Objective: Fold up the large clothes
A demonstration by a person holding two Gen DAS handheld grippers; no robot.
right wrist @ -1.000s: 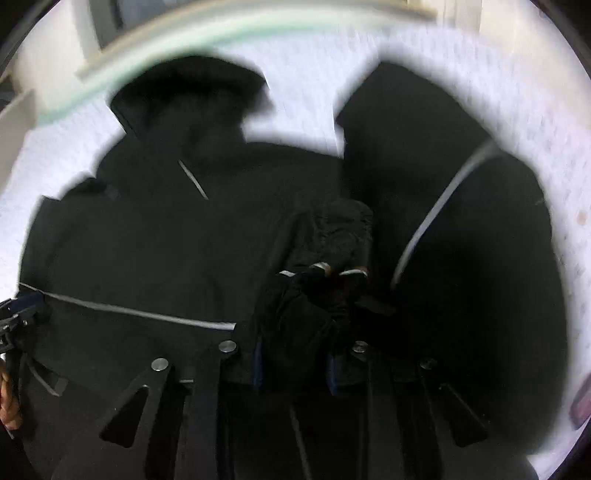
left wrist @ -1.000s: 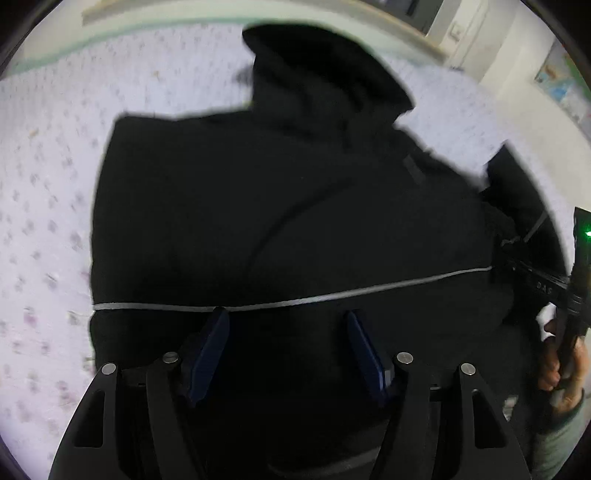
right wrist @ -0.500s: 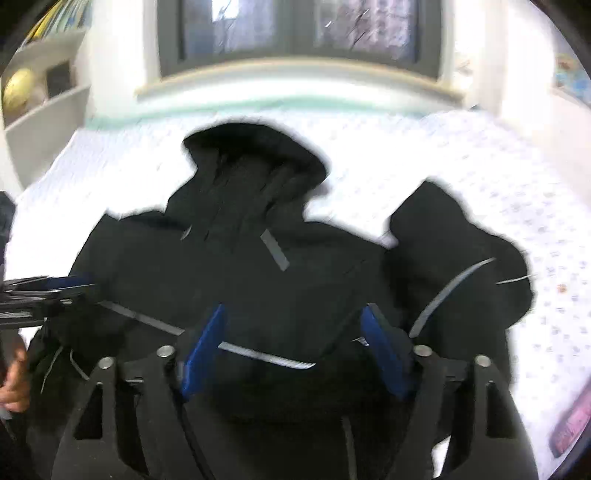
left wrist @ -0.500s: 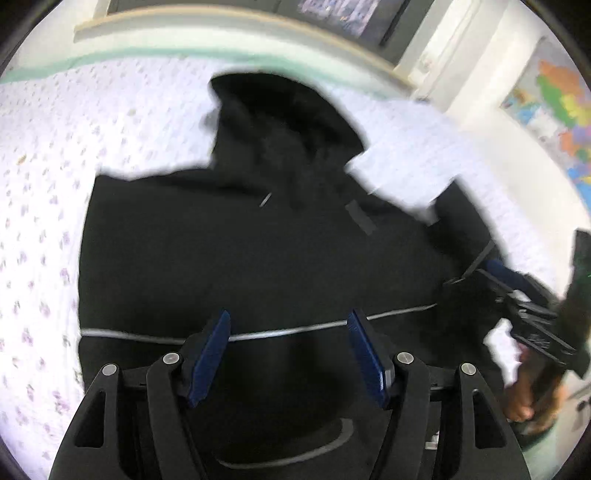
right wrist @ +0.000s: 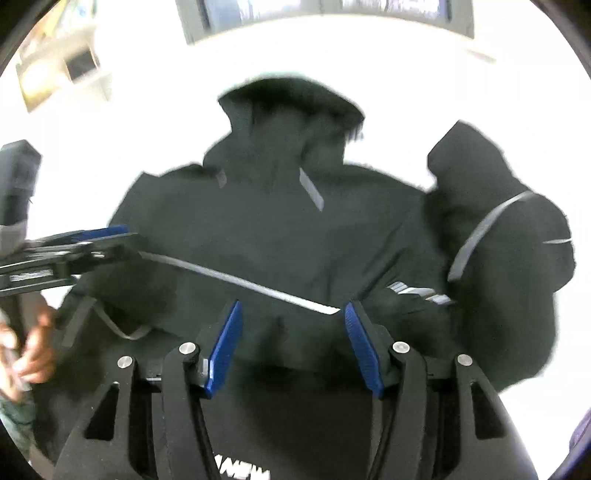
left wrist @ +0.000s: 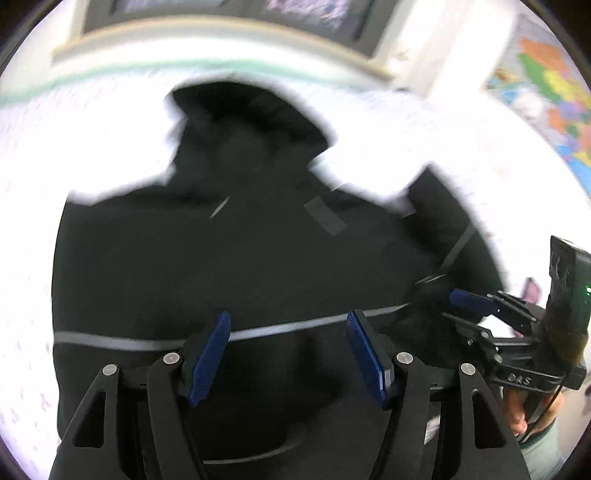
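Observation:
A large black hooded jacket (left wrist: 236,258) with grey reflective stripes lies spread on a white bed, hood towards the far side. It also shows in the right wrist view (right wrist: 280,240), with one sleeve bunched at the right (right wrist: 498,240). My left gripper (left wrist: 288,347) is open and empty above the jacket's lower part. My right gripper (right wrist: 291,339) is open and empty above the jacket too. In the left wrist view the right gripper (left wrist: 476,306) shows at the right edge. In the right wrist view the left gripper (right wrist: 92,240) shows at the left edge.
The bed has a white sheet with small flowers (left wrist: 92,147). A window sill (left wrist: 221,33) runs along the far side. A coloured map (left wrist: 546,81) hangs on the right wall. Shelves (right wrist: 62,74) stand at the far left.
My right gripper has let go of the black fabric it held and opened. Both grippers have risen and pulled back, so more of the jacket and room shows.

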